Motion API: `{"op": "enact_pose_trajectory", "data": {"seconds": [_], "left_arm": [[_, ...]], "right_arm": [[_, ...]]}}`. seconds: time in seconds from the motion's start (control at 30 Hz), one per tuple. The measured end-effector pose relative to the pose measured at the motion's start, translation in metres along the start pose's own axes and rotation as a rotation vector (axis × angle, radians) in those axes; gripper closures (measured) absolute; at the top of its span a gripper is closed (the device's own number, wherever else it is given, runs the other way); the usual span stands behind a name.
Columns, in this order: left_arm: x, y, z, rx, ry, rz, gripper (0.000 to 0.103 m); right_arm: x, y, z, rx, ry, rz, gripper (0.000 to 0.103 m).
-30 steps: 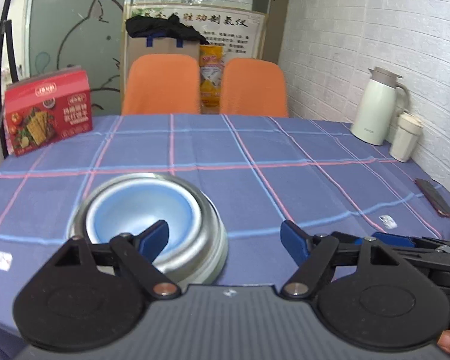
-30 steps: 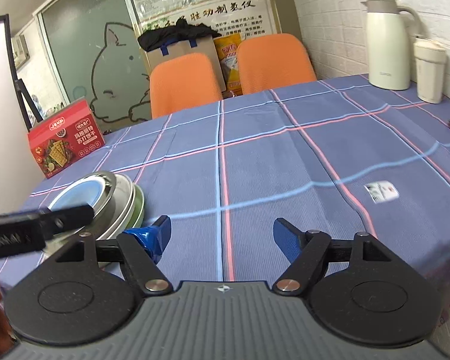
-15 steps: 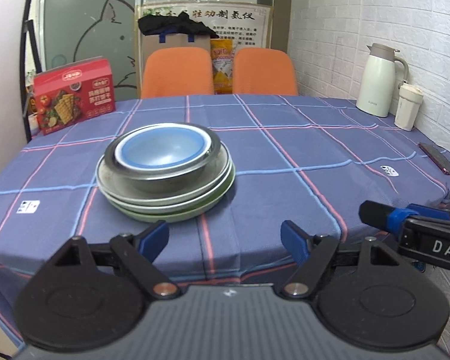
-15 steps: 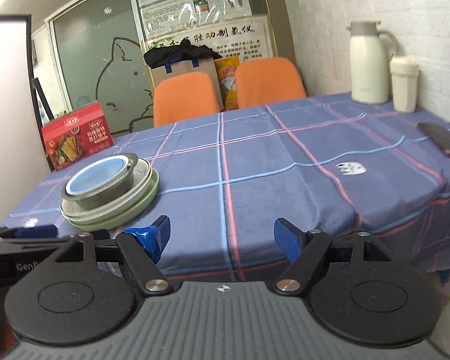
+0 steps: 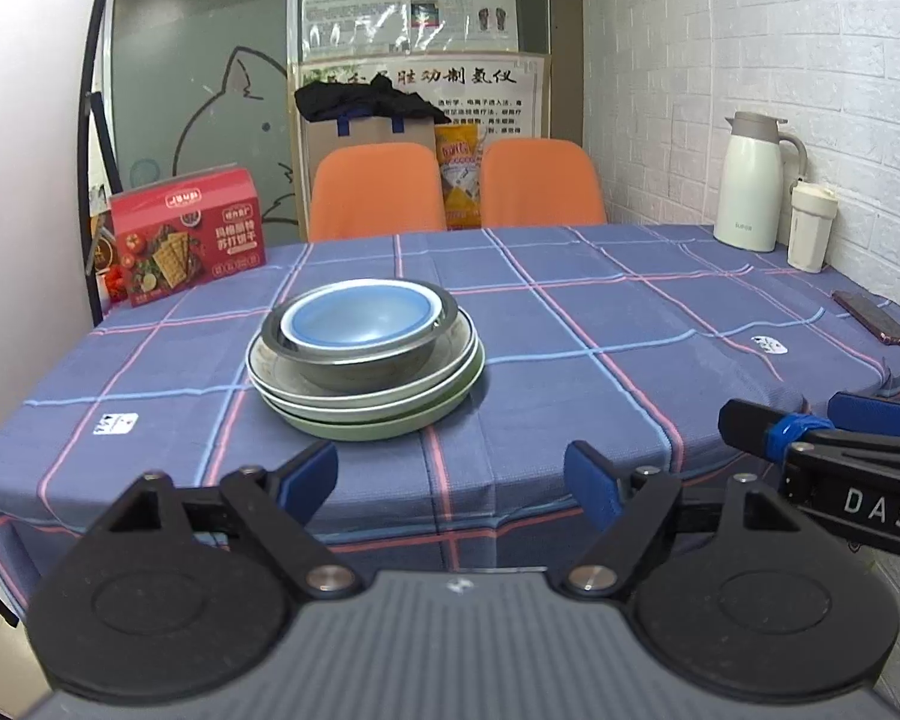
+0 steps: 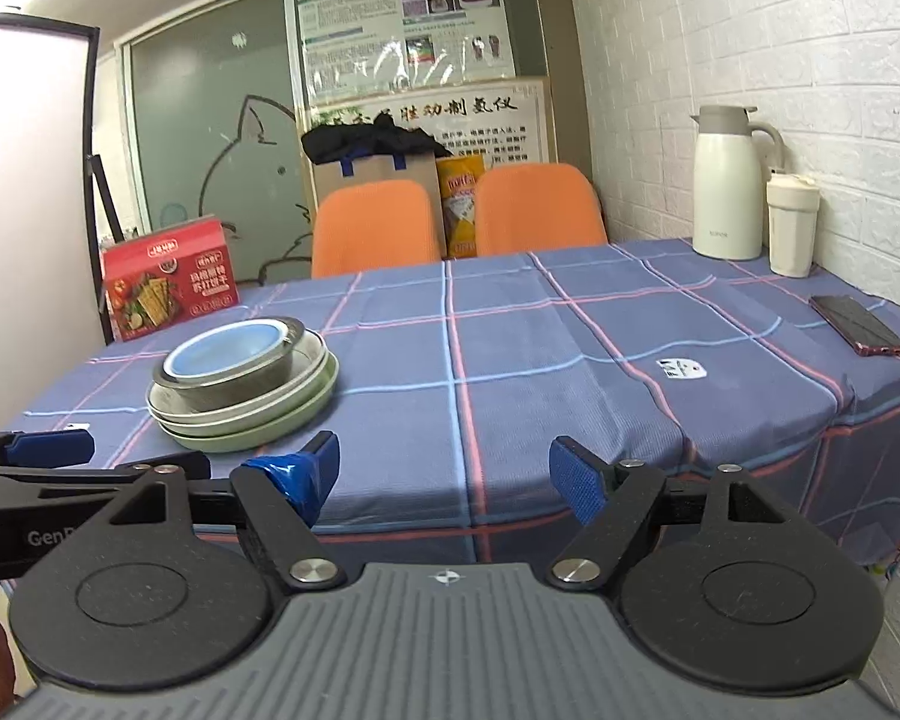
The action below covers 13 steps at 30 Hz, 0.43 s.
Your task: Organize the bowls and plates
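Observation:
A steel bowl with a blue inside (image 5: 360, 317) (image 6: 229, 354) sits nested on a stack of plates (image 5: 390, 408) (image 6: 252, 420), a green one lowest, on the left half of the checked blue tablecloth (image 5: 600, 324) (image 6: 540, 360). My left gripper (image 5: 450, 480) hangs open in front of the table's near edge, short of the stack, with nothing between its fingers. My right gripper (image 6: 444, 471) is open and empty too, also off the near edge, to the right of the stack. Each view catches the other gripper (image 5: 810, 438) (image 6: 36, 450) at its side.
A red cracker box (image 5: 189, 234) (image 6: 168, 276) stands at the table's far left. A white thermos (image 5: 750, 180) (image 6: 726, 180) and a cream cup (image 5: 810, 228) (image 6: 792, 225) stand by the brick wall at right, with a dark phone (image 5: 873, 318) (image 6: 858, 333) nearer. Two orange chairs (image 5: 378, 186) (image 6: 534, 204) stand behind.
Both grippers have pulled back from over the table to beyond its near edge. The left one was close over the bowl a second ago; the whole stack now shows, standing still.

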State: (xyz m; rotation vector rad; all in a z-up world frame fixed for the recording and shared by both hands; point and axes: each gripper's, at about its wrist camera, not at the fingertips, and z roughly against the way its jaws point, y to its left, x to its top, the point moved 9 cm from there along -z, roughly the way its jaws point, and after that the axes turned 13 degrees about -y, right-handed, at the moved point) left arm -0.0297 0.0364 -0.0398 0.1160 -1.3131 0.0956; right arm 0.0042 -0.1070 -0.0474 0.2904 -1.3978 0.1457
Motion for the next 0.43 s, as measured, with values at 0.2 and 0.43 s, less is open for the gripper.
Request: {"op": "enact_pose_trajectory", "data": {"seconds": [0.2, 0.43], "left_arm": [[0.007, 0.014, 0.01, 0.035, -0.034, 0.021, 0.023], [0.017, 0.024, 0.018, 0.035, -0.089, 0.072, 0.023]], "right_arm": [[0.001, 0.015, 0.001, 0.03, -0.001, 0.021, 0.039], [0.0, 0.025, 0.002, 0.054, 0.005, 0.043, 0.039]]}}
